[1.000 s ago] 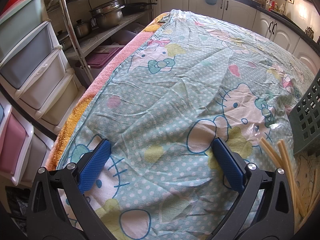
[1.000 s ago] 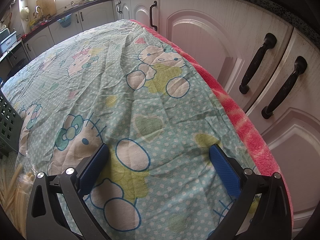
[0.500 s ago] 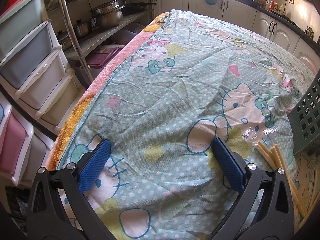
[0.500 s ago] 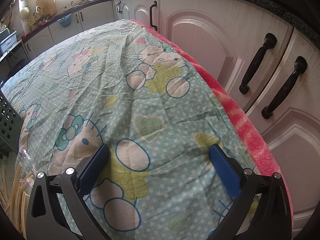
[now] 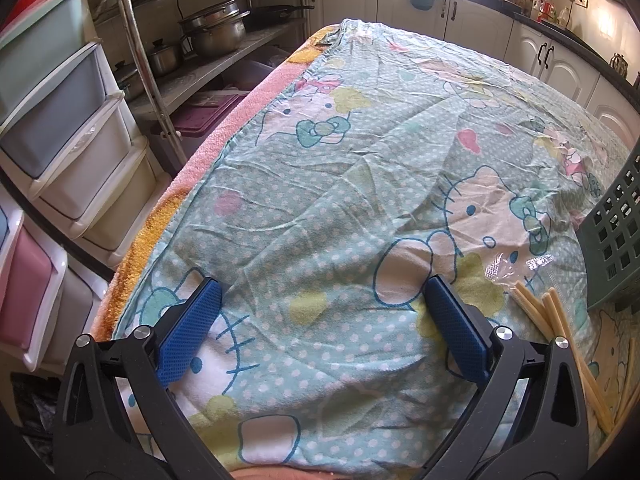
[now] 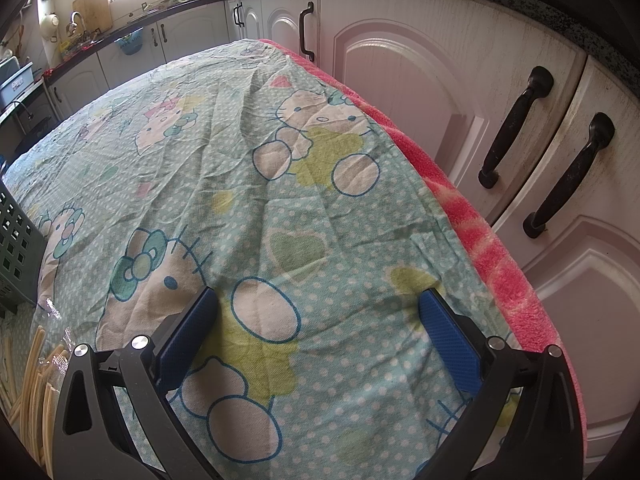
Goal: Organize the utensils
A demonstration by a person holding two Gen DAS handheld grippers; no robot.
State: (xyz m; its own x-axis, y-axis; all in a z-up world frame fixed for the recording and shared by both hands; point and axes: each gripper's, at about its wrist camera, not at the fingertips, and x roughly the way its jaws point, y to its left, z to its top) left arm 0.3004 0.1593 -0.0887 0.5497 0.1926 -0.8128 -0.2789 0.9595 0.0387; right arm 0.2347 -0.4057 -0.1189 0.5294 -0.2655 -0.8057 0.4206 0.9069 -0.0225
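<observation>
A bundle of pale wooden chopsticks (image 5: 560,340) lies on the cartoon-print cloth (image 5: 360,160) at the right edge of the left wrist view, partly in clear plastic wrap (image 5: 520,268). The same chopsticks (image 6: 34,376) show at the lower left of the right wrist view. A dark green perforated basket (image 5: 616,240) stands just beyond them, also seen as the basket (image 6: 16,248) at the left edge. My left gripper (image 5: 320,300) is open over bare cloth, left of the chopsticks. My right gripper (image 6: 318,308) is open too, right of them, holding nothing.
Stacked plastic drawers (image 5: 60,140) and a metal rack with pots (image 5: 216,32) stand left of the table. White cabinet doors with black handles (image 6: 516,124) run close along the table's right edge, where a pink towel (image 6: 480,232) shows under the cloth.
The chopsticks have shifted slightly between frames, showing more in the right wrist view. Both grippers hold still and stay open.
</observation>
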